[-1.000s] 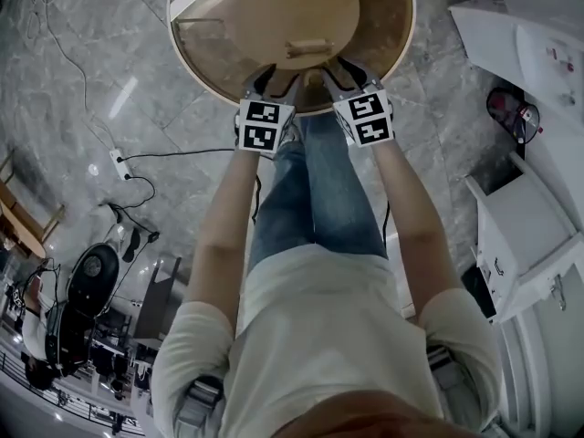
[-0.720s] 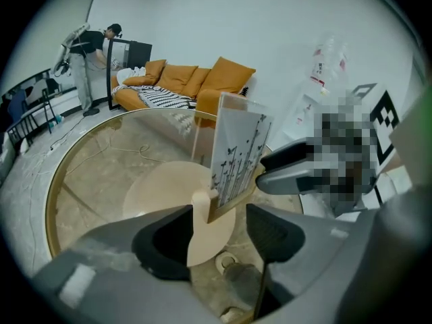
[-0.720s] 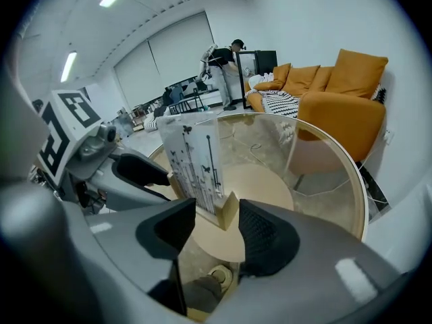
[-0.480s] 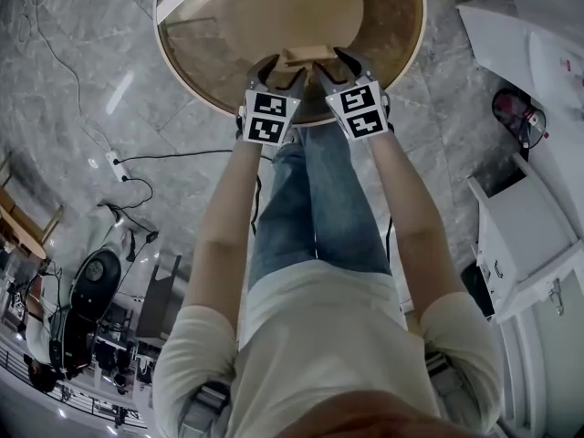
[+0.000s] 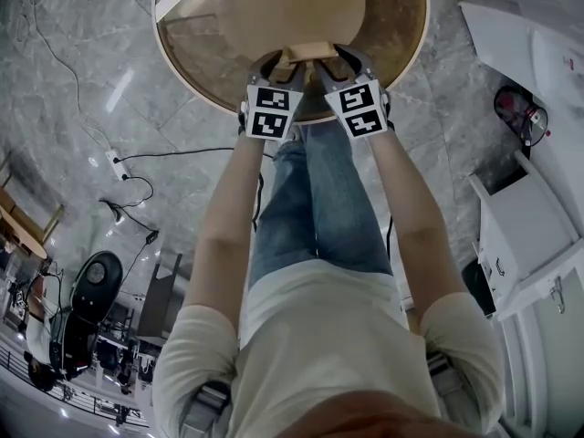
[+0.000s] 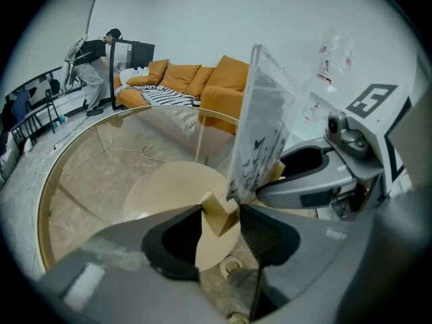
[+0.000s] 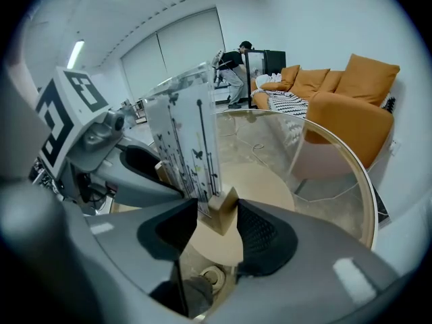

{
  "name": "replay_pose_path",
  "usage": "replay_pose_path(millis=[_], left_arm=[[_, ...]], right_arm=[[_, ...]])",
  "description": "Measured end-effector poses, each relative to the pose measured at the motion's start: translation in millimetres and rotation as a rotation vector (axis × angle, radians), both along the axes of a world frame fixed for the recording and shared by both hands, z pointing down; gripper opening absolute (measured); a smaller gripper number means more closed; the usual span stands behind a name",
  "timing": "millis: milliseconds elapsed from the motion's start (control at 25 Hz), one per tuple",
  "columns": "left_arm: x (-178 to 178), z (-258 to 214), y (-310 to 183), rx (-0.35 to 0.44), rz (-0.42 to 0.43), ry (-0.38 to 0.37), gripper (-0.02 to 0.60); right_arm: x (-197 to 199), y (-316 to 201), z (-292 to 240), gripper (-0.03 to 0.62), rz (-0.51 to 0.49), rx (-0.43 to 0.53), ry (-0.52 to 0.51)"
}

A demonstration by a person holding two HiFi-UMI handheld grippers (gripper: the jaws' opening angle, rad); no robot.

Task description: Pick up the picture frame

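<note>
Step in hand: two-handed grasp, not lifted yet. Left gripper [image 6: 221,216] fingers [image 6: 270,231] were closing, with one end of the pale wooden base block [image 6: 217,211] between them. Both pads looked to be touching the wood. Right gripper [image 7: 217,211] fingers [image 7: 260,231] were closing too, on the other end of the same block. The far-side pad was at the wood, and a thin gap seemed to be left on the panel side. Both were fairly wide, set by the block's width.

The clear acrylic picture frame with black butterfly print [image 7: 189,140] stood upright in that block. It was on the round glass-topped desk [image 7: 368,201], at the edge nearest the person, between the two grippers.

Doing it well, as I judge it:
- Grip the wood only. The pads sat low on the block corners, so seat them a bit deeper before lifting, because a corner grip could let it twist.
- Finish both closures before any rise, and the right looked to need a little more squeeze.
- Lift both hands together and level. The tall panel is top-heavy, and uneven hands could tilt it or pull it from its slot.
- Keep the fingers off the acrylic, and don't drag the block on the glass.

Under the glass was a round tan pedestal disc [image 6: 169,187]. Far behind was an orange sofa [image 6: 223,79], not involved.
</note>
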State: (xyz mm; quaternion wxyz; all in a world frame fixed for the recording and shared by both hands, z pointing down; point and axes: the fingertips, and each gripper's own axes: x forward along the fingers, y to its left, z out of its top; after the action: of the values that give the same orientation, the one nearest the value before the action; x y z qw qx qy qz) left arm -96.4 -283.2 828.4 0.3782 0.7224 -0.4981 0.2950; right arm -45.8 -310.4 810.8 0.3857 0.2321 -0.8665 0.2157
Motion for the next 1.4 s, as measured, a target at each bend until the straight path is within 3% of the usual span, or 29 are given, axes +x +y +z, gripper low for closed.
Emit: replay_pose_path(millis=[560, 1400], left_arm=[[7.3, -72.1, 19.9, 0.061, -0.001, -0.003, 0.176], [26.0, -223.3, 105.0, 0.210, 0.070, 0.008, 0.175]], right_arm=[[8.2, 22.7, -73.1, 0.184, 0.063, 0.056, -0.017], [29.1, 115.0, -227.0, 0.183, 0.157, 0.210, -0.045]])
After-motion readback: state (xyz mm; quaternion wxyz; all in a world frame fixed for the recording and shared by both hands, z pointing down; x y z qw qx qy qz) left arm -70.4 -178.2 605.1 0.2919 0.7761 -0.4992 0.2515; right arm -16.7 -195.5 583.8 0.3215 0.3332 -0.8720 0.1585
